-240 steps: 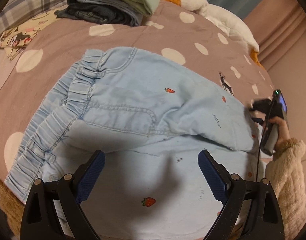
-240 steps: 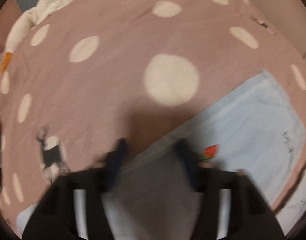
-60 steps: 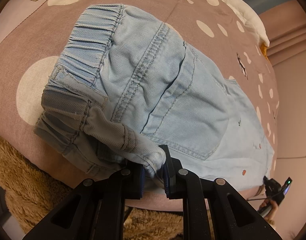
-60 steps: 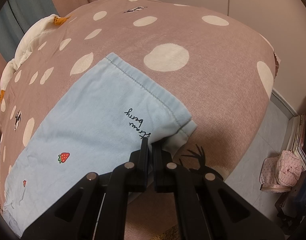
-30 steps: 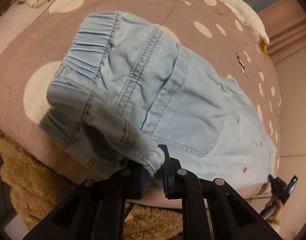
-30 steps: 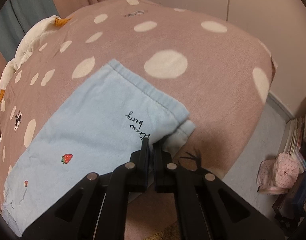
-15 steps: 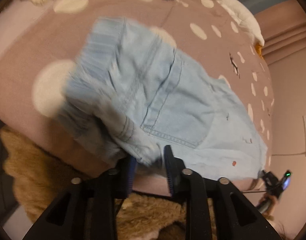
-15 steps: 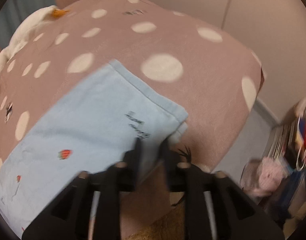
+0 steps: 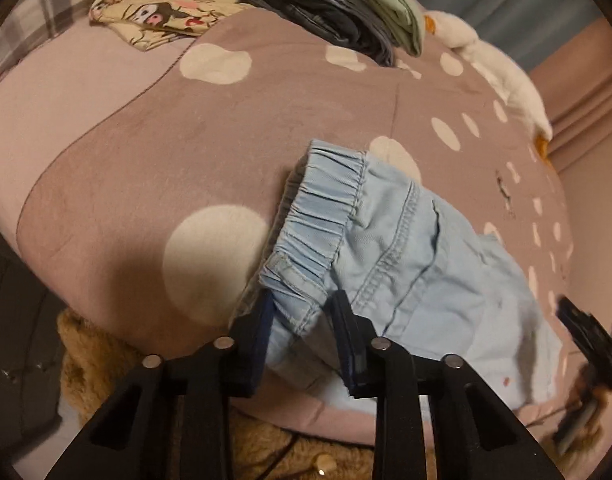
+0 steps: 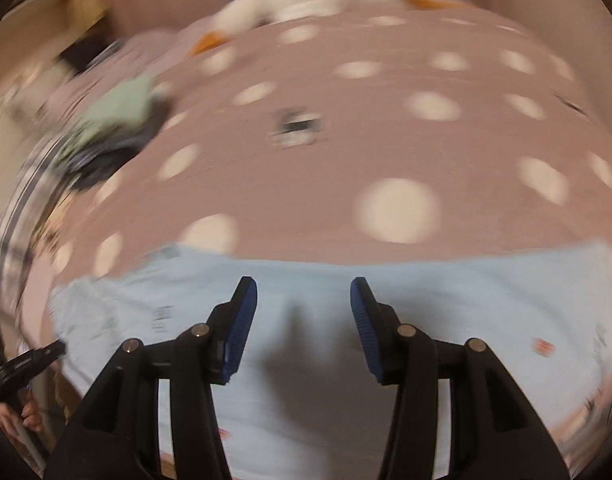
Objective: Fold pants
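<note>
Light blue denim pants with small strawberry prints lie on the brown polka-dot bed cover, with the elastic waistband at the near edge. My left gripper is open, its jaws apart on either side of the waistband corner. In the right wrist view the pants stretch across the bottom, blurred by motion. My right gripper is open and empty above the fabric. The right gripper also shows in the left wrist view, blurred at the far right.
A stack of folded clothes sits at the back of the bed, next to a yellow cartoon-print cloth. A white plush lies at the back right. Brown fuzzy fabric hangs below the bed edge.
Both grippers have opened and let go of the pants. The right gripper has swung from the leg hem to over the middle of the pants. The left has pulled back from the waistband.
</note>
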{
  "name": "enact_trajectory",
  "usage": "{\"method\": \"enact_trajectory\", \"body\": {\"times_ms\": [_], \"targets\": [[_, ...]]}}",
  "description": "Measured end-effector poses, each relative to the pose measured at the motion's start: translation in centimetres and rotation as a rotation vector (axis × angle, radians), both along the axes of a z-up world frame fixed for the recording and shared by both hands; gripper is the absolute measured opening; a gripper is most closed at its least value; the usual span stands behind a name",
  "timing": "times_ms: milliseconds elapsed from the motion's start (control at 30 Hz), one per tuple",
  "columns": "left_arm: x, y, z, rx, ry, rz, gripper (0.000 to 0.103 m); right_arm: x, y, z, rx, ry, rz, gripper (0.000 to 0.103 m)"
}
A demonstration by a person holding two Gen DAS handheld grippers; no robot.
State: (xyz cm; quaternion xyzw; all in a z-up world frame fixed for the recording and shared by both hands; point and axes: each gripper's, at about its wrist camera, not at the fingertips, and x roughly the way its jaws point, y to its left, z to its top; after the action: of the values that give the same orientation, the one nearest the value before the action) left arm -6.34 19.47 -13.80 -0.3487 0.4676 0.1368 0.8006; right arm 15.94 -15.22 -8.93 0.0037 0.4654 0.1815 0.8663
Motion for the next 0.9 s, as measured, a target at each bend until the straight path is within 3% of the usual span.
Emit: {"method": "enact_trajectory", "body": {"times_ms": [100,133,267,433,467,533,700,833,900], "targets": [[-1.5,-0.2,-0.3,-0.027,0.002,0.000,0.025,0.5,4.8,-0.2,0.010,0.016,0.120,0.048],[-1.9,-0.4,-0.8,-0.034,0.020,-0.008,0.017,0.8,6.5,-0.4,0.015,0.026,0.154,0.048],[-2.8,0.6,-2.2,-0.148,-0.014,0.028,0.017,2.8,11.4,-1.7,0.009,0.077,0.245,0.049],[-3.0,0.7,-2.1,-0.154,-0.024,0.020,0.017,4.1,14.7,-5.5,-0.041,0.206,0.305,0.054],[-2.7,0.6,-2.1,-0.147,-0.021,0.019,0.017,4.3,15.1,-6.3,-0.044,0.224,0.321,0.051],[-2.4,0.3,-2.0,-0.130,-0.016,0.017,0.017,4.2,15.4,-6.4,-0.040,0.207,0.336,0.008],[-2.3,0.1,-2.1,-0.123,-0.009,0.010,0.017,4.6,15.4,-4.1,0.007,0.157,0.313,0.007],[-2.5,0.1,-1.2,-0.139,-0.006,-0.001,0.017,4.8,16.3,-6.5,-0.072,0.164,0.298,0.008],[-2.6,0.1,0.5,-0.110,0.006,-0.007,0.017,4.7,16.2,-7.0,-0.080,0.142,0.285,0.008]]}}
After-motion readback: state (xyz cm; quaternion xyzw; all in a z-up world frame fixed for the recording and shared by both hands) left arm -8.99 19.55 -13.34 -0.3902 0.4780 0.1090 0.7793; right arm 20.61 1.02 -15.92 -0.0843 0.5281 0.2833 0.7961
